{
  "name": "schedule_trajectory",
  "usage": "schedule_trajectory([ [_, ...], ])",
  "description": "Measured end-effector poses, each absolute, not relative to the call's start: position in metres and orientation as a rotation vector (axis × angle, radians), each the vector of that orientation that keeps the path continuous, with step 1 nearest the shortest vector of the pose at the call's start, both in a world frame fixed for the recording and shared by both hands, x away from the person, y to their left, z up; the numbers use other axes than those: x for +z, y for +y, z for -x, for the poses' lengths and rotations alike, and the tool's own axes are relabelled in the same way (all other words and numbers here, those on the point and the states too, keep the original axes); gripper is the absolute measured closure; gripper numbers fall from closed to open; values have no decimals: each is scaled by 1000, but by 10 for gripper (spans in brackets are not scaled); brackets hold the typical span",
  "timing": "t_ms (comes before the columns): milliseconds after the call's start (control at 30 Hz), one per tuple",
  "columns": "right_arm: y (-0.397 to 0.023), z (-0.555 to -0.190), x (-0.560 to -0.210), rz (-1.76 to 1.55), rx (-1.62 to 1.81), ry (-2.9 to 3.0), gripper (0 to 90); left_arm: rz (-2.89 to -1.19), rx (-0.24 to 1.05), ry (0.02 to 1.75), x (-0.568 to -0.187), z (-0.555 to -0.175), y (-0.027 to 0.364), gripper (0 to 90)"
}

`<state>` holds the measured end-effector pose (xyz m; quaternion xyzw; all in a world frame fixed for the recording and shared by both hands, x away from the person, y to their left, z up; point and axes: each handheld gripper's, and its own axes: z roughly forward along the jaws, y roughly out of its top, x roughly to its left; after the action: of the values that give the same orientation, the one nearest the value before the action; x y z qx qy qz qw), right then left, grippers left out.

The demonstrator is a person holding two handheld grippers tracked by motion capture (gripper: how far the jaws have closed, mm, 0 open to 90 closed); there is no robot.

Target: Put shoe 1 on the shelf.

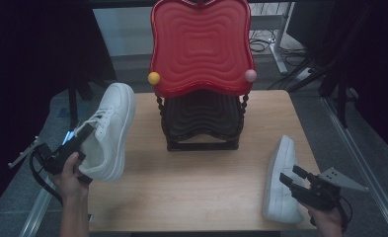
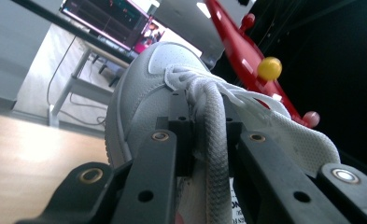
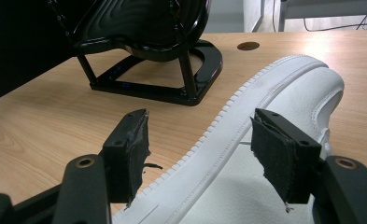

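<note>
A dim room with dark drapes frames a pale wooden table (image 1: 196, 163), and at its far middle stands a 2-tier rack: a red tray (image 1: 201, 44) tilted up on top, a black tray (image 1: 201, 116) beneath it.

Now the shoes, 2 white sneakers. The left shoe (image 1: 110, 131) is up off the table at the left edge, toe pointing away, and the left claw (image 1: 78, 140) is clamped on its lace and tongue area; the left gripper view shows both jaws pinching the thick white lace (image 2: 214, 140) tight. The right shoe (image 1: 280, 180) lies on the table near the right front corner, tipped on its side with the sole edge facing the rack, its long axis running front to back.

The right claw (image 1: 295, 178) sits at that shoe's heel end with jaws spread wide and holding nothing. In the right gripper view the stitched sole rim (image 3: 246, 112) passes diagonally between the 2 pads, touching neither that I can see.

My read: the shoe lies just ahead of the right claw, so closing on that rim looks like the natural next step.
</note>
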<state>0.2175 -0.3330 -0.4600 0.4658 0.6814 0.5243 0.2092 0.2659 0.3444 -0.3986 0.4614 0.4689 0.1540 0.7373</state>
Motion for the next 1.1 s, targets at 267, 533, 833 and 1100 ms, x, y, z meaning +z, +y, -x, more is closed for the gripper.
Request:
schedule_trajectory([
  [267,-335,-217,-458,-1300,1469,1885,366,-979,377,1000,-358,-277,337,815],
  [533,-335,-217,-459,-1296,1476,1879,366,-935,391,983,-320,-301,326,814],
  [833,-338,-218,-456,-1299,1494,1865,366,-897,429,983,-275,-331,320,813],
  [1100,-340,-220,-460,-1315,1498,1860,367,-944,460,986,-242,-358,294,813],
])
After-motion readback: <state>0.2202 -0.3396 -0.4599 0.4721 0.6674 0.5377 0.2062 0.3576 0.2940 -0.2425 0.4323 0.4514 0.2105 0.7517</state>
